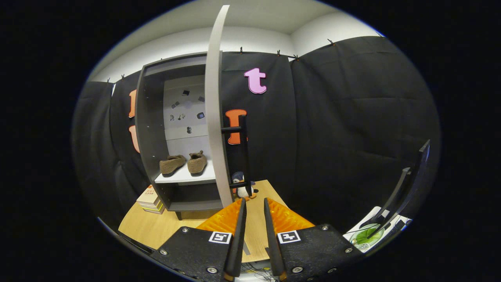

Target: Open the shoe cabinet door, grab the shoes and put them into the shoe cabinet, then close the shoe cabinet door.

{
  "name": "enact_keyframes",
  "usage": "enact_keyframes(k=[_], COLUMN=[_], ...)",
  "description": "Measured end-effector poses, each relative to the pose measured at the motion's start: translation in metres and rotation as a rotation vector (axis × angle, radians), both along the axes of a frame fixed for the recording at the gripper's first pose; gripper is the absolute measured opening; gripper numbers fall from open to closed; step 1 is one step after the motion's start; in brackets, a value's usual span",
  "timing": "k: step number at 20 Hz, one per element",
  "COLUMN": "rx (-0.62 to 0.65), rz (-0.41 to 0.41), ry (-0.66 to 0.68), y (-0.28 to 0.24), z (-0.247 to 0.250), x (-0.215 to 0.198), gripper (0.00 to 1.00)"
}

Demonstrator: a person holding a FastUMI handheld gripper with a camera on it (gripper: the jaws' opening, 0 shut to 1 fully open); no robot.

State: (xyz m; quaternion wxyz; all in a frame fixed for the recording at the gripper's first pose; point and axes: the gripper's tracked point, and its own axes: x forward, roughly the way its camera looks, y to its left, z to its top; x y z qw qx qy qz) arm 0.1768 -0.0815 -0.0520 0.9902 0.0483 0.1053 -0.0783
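Your gripper (254, 200) points level over the wooden table (156, 229), aimed just right of the shoe cabinet (150, 129). Its fingers (239, 227) stand a narrow gap apart with nothing between them. The cabinet door (214, 117) is swung open, edge-on to you, its dark handle (243, 152) just ahead of and above your fingertips. The two brown shoes (184, 163) sit side by side on the cabinet's pale shelf (184, 178), beyond your fingers and to the left. A toy penguin (240, 187) stands just past the fingertips, by the door's foot.
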Motion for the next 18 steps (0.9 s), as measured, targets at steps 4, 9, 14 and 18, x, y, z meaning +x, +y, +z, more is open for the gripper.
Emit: enact_keyframes(k=[4,9,14,18], rx=[0.017,0.026,0.028,0.009], rz=[0.066,0.136,0.152,0.179], ry=[-0.011,-0.022,-0.052,-0.077], y=[0.0,0.003,0.002,0.002], z=[-0.003,-0.004,0.001,0.003], x=[0.025,0.038,0.042,0.044], gripper=[0.3,0.32,0.36,0.41])
